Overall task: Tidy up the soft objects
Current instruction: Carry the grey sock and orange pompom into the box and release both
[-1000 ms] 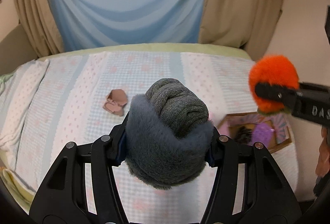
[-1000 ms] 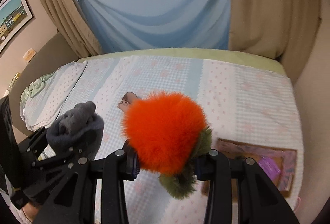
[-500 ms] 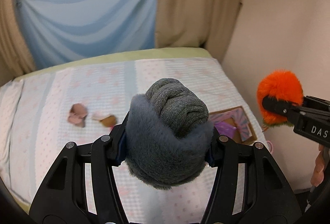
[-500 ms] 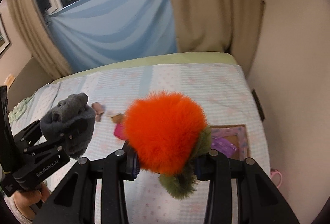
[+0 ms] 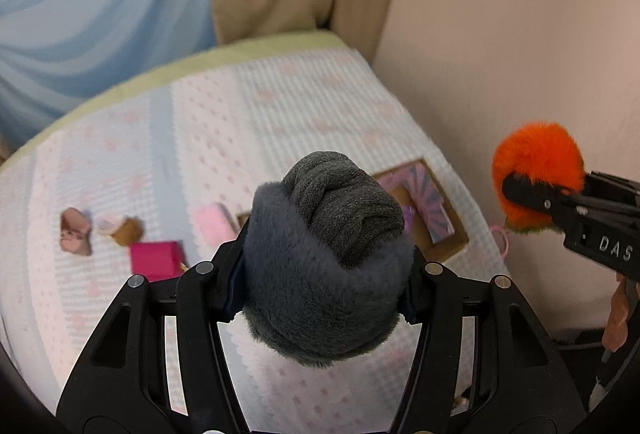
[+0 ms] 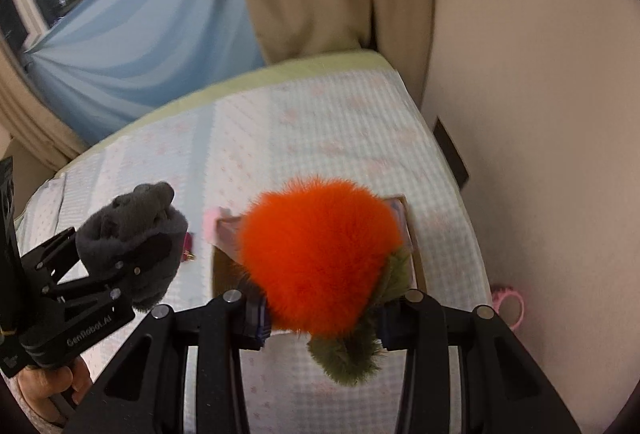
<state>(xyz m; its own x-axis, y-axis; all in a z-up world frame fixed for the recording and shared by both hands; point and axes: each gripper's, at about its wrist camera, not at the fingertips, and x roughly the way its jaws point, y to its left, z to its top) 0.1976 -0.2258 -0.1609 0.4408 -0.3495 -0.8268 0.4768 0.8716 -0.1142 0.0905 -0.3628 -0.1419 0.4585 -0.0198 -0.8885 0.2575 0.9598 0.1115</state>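
My left gripper (image 5: 326, 286) is shut on a grey plush toy (image 5: 328, 254), held above the bed; it also shows in the right wrist view (image 6: 132, 234). My right gripper (image 6: 320, 314) is shut on an orange fluffy toy with a green tail (image 6: 320, 254), seen at the right of the left wrist view (image 5: 536, 174). A shallow cardboard box with a pink patterned lining (image 5: 432, 210) lies on the bed by the wall, below both toys; its rim shows behind the orange toy (image 6: 404, 218).
On the checked bedspread (image 5: 240, 122) lie a magenta box (image 5: 156, 260), a pink soft item (image 5: 214, 224), a tan piece (image 5: 126, 230) and a brownish-pink piece (image 5: 74, 232). A wall runs along the right. A pink ring (image 6: 508, 300) sits at the bed's edge.
Both grippers have swung right toward the wall and the box, each still holding its toy. The magenta box and pink item have come into view.
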